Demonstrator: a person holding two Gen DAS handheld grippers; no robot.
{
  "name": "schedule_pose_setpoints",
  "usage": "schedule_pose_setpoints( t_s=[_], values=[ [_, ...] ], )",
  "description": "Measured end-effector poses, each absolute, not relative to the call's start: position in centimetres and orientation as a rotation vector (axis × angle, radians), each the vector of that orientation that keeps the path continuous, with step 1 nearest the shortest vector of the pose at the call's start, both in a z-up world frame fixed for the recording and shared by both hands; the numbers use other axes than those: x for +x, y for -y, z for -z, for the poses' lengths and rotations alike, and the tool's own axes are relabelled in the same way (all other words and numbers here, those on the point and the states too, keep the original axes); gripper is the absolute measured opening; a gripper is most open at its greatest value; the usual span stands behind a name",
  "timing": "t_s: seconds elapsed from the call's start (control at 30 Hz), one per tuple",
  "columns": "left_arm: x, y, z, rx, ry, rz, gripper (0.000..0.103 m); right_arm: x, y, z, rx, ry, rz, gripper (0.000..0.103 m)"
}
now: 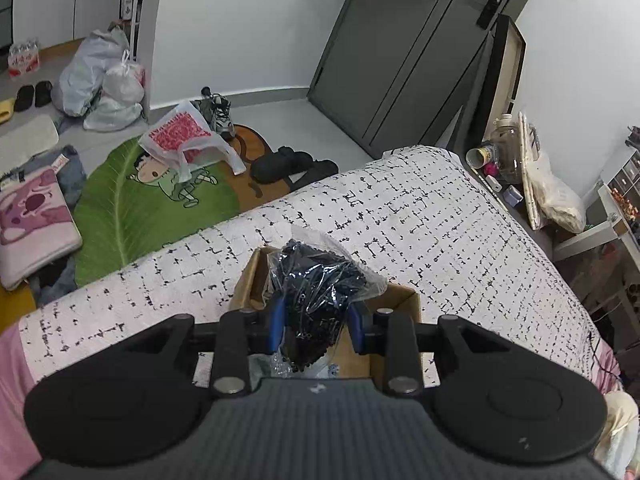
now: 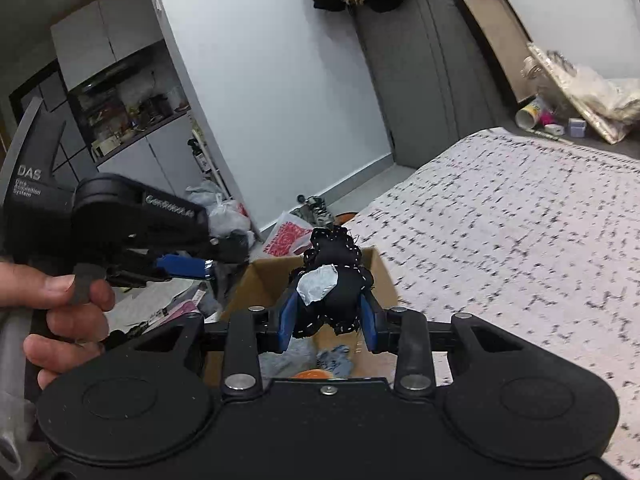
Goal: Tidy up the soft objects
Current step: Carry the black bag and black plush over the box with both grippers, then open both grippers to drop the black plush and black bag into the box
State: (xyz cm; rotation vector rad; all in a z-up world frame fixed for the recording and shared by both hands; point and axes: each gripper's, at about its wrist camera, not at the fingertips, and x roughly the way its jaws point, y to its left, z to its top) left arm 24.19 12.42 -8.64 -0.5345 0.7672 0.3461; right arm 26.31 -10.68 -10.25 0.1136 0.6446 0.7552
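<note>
Left tool: blue pads clamped on a clear plastic bag of black stuff, centre of the left wrist frame. The bag hangs over the open cardboard box, which sits on the bed near its edge. Tool is pitched down toward the box, floor and green rug in the upper left of the frame.

Right tool: pads closed on a black cloth toy with white stitching and a light grey patch, centre of the right wrist frame. It is held above the same box; grey and blue fabric and something orange lie inside.

Left of that frame: the person's left hand, fingers wrapped round the handle of the other tool's body, which points right toward the box. Its blue finger shows; the bag is hidden from this side.
</note>
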Motion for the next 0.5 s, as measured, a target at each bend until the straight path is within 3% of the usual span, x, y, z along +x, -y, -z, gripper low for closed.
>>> schedule_pose_setpoints(
  t_s=[0.07,0.1,0.17,0.5],
  values=[
    [24.3,-12.5,8.8,-0.545,-0.770,-0.339,0.031,26.1,9.9,10.6,0.096,-0.635,-0.775,0.042],
    [24.3,-12.6,8.9,-0.549,-0.771,-0.335,0.031,25.9,9.6,10.8,0.089,-0.636,-0.775,0.055],
    [24.5,-12.6,9.0,-0.552,-0.775,-0.329,0.031,25.9,8.9,11.5,0.067,-0.681,-0.775,0.069],
    [25.2,-12.0,9.5,-0.566,-0.782,-0.285,0.031,25.9,9.6,11.9,0.073,-0.752,-0.744,0.069]
  ],
)
